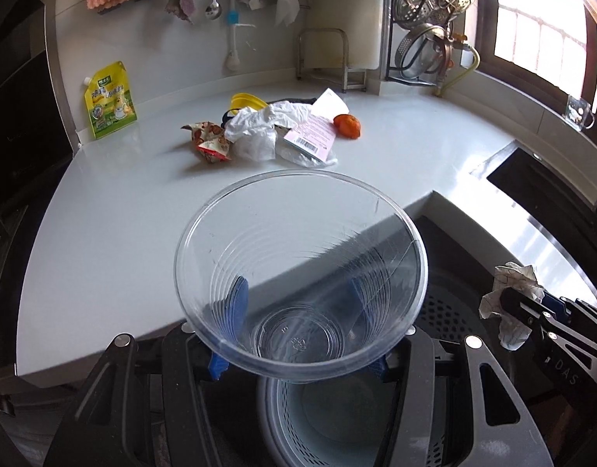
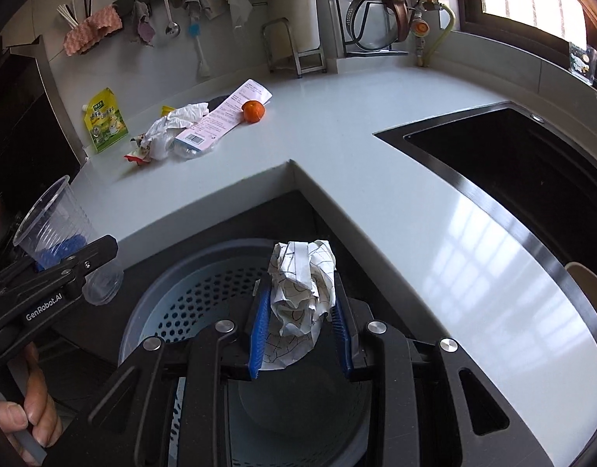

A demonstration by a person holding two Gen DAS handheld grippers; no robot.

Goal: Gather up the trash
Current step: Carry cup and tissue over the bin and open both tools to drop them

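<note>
My left gripper (image 1: 298, 303) is shut on a clear plastic cup (image 1: 302, 272), its blue pads pressing the cup's sides; the same cup (image 2: 61, 241) shows at the left of the right wrist view. My right gripper (image 2: 300, 311) is shut on a crumpled white paper ball (image 2: 304, 284) with dark lines, also seen as the paper ball (image 1: 508, 303) at the right of the left wrist view. Both hang over a perforated grey-blue bin (image 2: 205, 292), the bin (image 1: 337, 428) standing below the counter edge. More trash lies on the counter: a snack wrapper (image 1: 210, 142), a white plastic bag (image 1: 259, 128), a pink slip (image 1: 312, 136) and an orange peel (image 1: 347, 126).
The white L-shaped counter (image 2: 337, 163) wraps around the bin. A black sink (image 2: 531, 171) lies at the right. A yellow-green pouch (image 1: 109, 101) leans on the wall. A dish rack (image 1: 430, 19) with steel lids stands at the back. A hand (image 2: 30, 408) grips the left tool.
</note>
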